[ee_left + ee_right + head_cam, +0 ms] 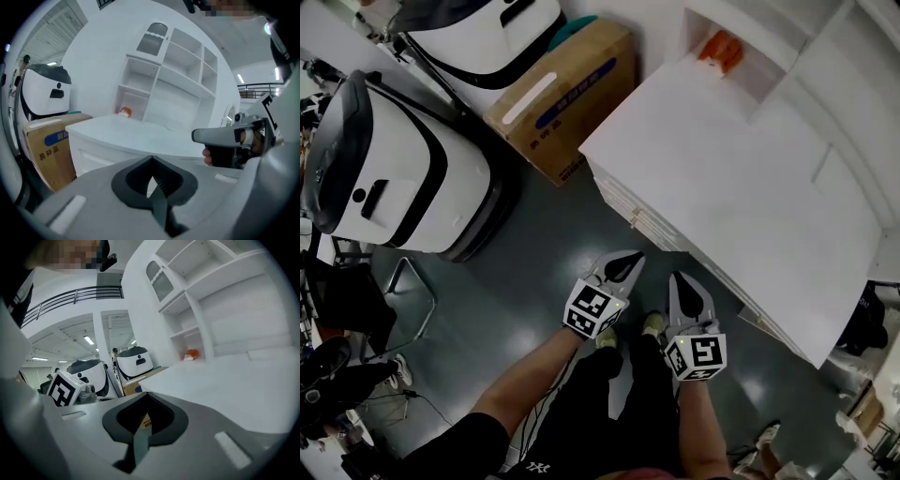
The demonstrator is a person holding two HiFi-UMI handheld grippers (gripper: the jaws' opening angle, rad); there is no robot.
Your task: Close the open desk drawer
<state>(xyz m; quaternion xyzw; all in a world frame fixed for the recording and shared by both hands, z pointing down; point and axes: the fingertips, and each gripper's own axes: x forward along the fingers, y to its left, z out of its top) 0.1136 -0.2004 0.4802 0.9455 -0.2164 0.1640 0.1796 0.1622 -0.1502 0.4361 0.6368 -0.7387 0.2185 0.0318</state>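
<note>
Lying in the desk's [140,136] open cubby [137,103] is an orange object [124,111].

Grey floor [530,277], white wall shelves [183,60]

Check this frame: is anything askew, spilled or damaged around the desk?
Nothing is spilled or damaged. The drawer fronts on the desk look stepped, as if one sits slightly out, but that is uncertain. The left tool and right tool are shut and empty.

only the cardboard box [54,150] shows legible print: the characters "易碎品" on its side.
</note>
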